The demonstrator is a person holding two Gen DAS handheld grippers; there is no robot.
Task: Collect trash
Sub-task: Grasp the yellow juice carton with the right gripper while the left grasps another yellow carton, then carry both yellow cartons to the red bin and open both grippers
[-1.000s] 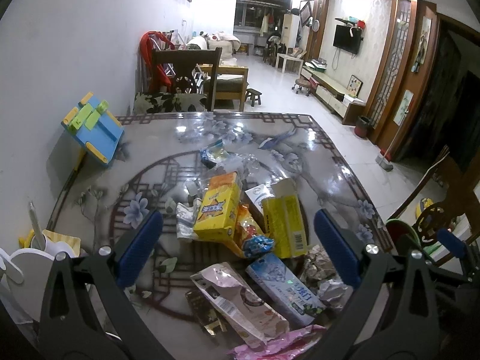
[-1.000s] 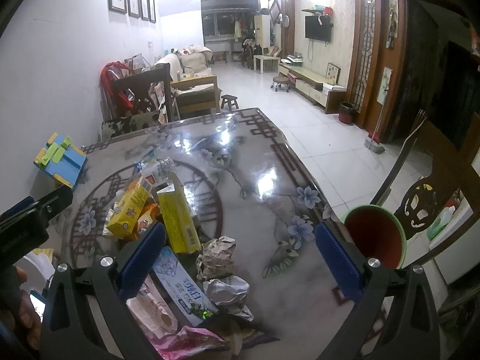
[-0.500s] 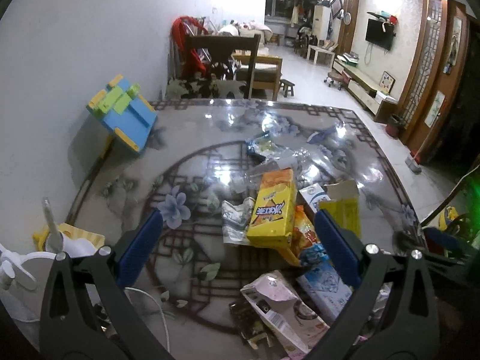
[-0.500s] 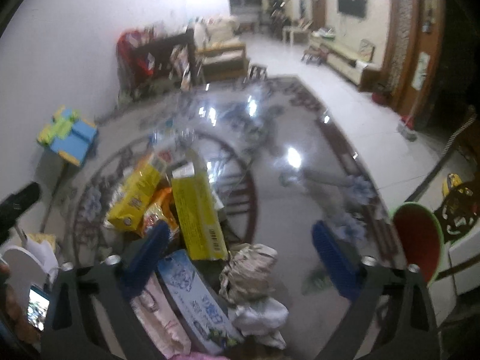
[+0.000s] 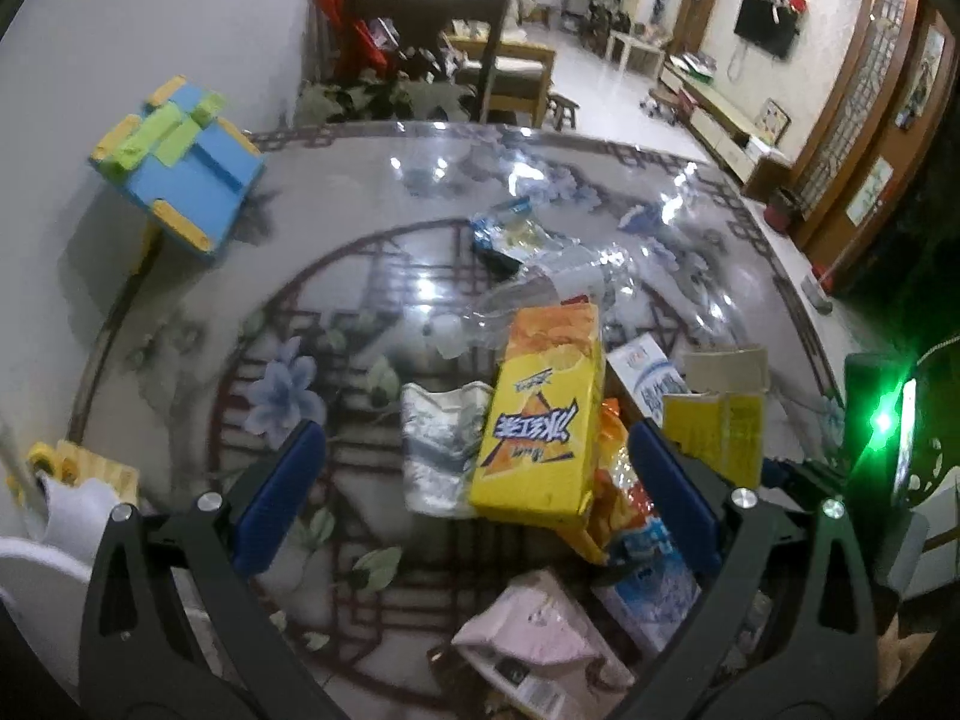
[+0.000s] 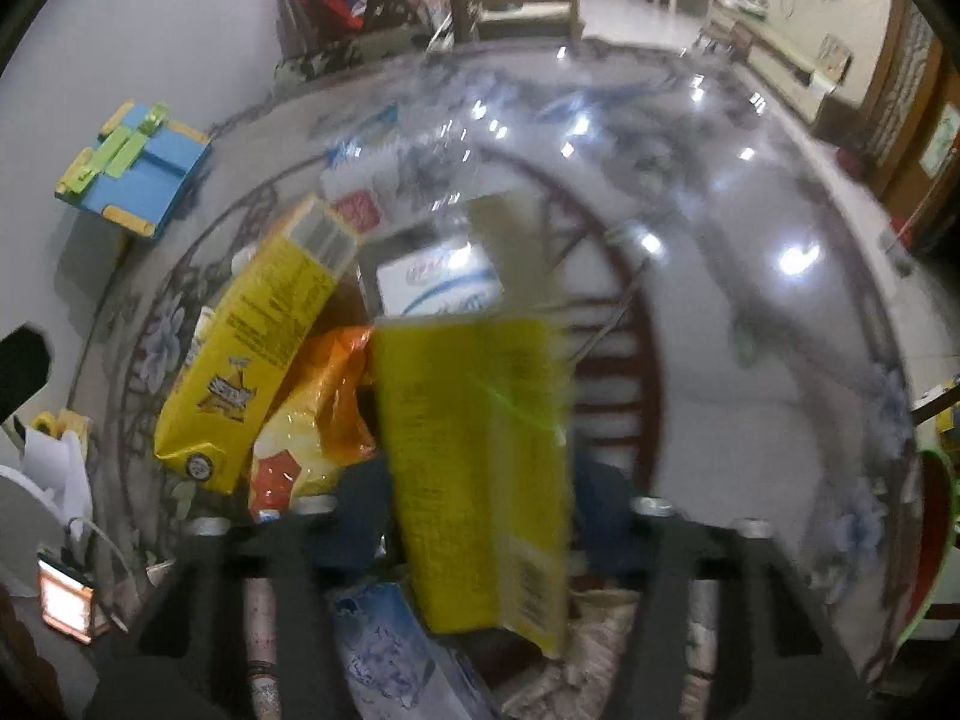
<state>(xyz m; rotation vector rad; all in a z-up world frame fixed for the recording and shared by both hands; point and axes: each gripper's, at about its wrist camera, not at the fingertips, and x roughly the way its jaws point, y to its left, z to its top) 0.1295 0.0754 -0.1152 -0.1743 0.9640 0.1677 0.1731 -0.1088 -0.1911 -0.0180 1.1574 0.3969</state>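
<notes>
A heap of trash lies on the glass-topped patterned table [image 5: 360, 276]. In the left wrist view my left gripper [image 5: 480, 498] is open and empty, its blue pads on either side of a yellow-orange snack box [image 5: 540, 420] and a crumpled white wrapper [image 5: 441, 450]. In the right wrist view my right gripper [image 6: 480, 528] has its jaws drawn in against the sides of a tall yellow carton [image 6: 474, 468]. This carton also shows in the left wrist view [image 5: 714, 432]. An orange bag [image 6: 324, 408], the snack box [image 6: 252, 348] and a white-blue milk carton [image 6: 438, 288] lie around it.
A blue and yellow toy stand [image 5: 180, 168] sits at the table's far left by the wall. A clear plastic bottle [image 5: 540, 294] and a blue wrapper [image 5: 504, 234] lie farther back. A pink packet [image 5: 540, 642] lies near. A green-rimmed red bin [image 6: 930, 540] stands at the right edge.
My right gripper dropped toward the pile and closed from wide open onto the tall yellow carton. My left gripper swung left and nearer the table, still open.
</notes>
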